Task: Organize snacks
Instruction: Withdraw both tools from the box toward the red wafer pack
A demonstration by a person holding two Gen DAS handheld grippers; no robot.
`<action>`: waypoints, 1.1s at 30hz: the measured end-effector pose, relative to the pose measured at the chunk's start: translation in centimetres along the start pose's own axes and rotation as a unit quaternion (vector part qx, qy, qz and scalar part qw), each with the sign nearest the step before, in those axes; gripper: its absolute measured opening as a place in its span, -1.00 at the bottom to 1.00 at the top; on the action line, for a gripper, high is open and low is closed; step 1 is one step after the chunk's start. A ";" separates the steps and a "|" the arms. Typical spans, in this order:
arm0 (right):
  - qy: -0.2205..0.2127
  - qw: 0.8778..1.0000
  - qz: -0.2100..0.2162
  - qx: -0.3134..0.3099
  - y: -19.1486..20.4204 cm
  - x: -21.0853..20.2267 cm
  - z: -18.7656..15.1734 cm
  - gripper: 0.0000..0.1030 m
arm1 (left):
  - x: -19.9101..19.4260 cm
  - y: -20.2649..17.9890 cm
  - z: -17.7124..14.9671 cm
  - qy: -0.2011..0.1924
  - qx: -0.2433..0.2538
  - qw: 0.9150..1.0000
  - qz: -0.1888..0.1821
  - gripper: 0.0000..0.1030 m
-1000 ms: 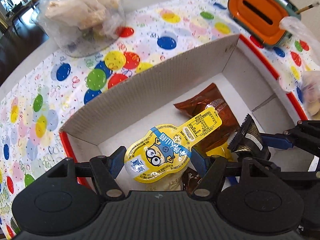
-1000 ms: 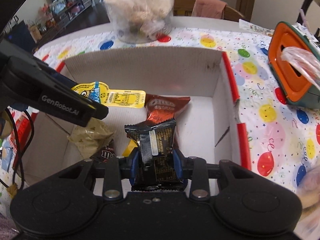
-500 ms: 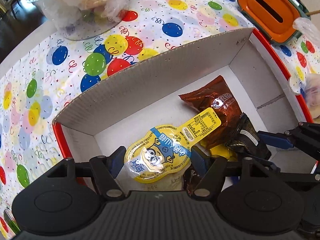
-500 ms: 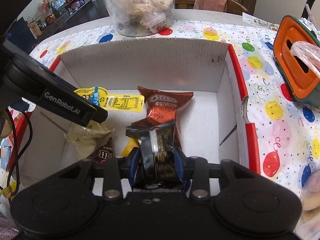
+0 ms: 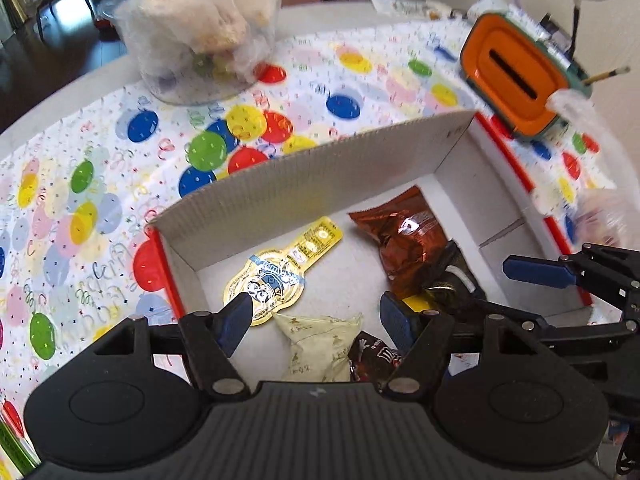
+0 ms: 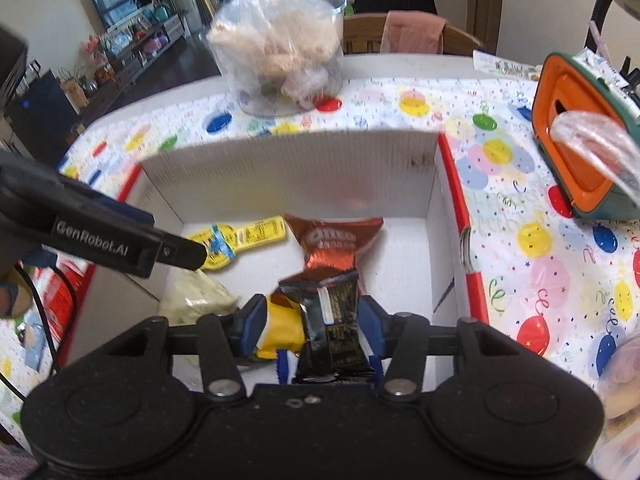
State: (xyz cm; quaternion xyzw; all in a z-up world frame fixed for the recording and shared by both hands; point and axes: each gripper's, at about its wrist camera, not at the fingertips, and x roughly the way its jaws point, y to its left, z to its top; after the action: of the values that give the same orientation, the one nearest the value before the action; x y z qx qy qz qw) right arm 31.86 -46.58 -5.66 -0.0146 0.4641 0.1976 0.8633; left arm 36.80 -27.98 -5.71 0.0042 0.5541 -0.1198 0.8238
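Six snacks down in the box (image 6: 288, 172) on the bench (image 5: 100, 184): yellow pouch (image 5: 280, 272) near the left wall, brown Oreo bag (image 6: 336, 246) mid-floor. Left tongs (image 5: 316, 320) wide, empty. Right tongs (image 6: 312, 322) wide around the black packet (image 6: 334, 332), not squeezing. More snacks to sort? Cannot tell.

A balloon-print cloth (image 5: 100, 184) covers the tabletop (image 5: 60, 92), whose bare white rim shows at the far edge. An orange tissue holder with a green base (image 6: 576, 140) (a dark slot in its face) stands on the cloth at the right. Beyond the tabletop are a wooden chair (image 6: 452, 40) draped with a pink cloth (image 6: 412, 34) and a television (image 6: 120, 0) on a low cabinet.
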 end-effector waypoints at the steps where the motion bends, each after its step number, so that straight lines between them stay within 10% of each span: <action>1: -0.005 1.000 0.002 -0.001 0.1 -0.4 0.1 0.08 | -0.6 0.0 -0.2 -0.009 -0.001 1.000 -0.001 0.36; 33: -0.100 0.990 0.070 -0.068 15.0 -5.5 0.5 0.88 | -14.5 10.2 -13.3 -0.193 -0.081 0.976 0.061 0.53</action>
State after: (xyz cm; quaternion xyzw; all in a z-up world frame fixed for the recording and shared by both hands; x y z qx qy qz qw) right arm 24.27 -34.48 1.47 -0.0207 0.3613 0.2890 0.8863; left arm 21.51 -13.44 1.13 -0.0523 0.3912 -0.0228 0.9185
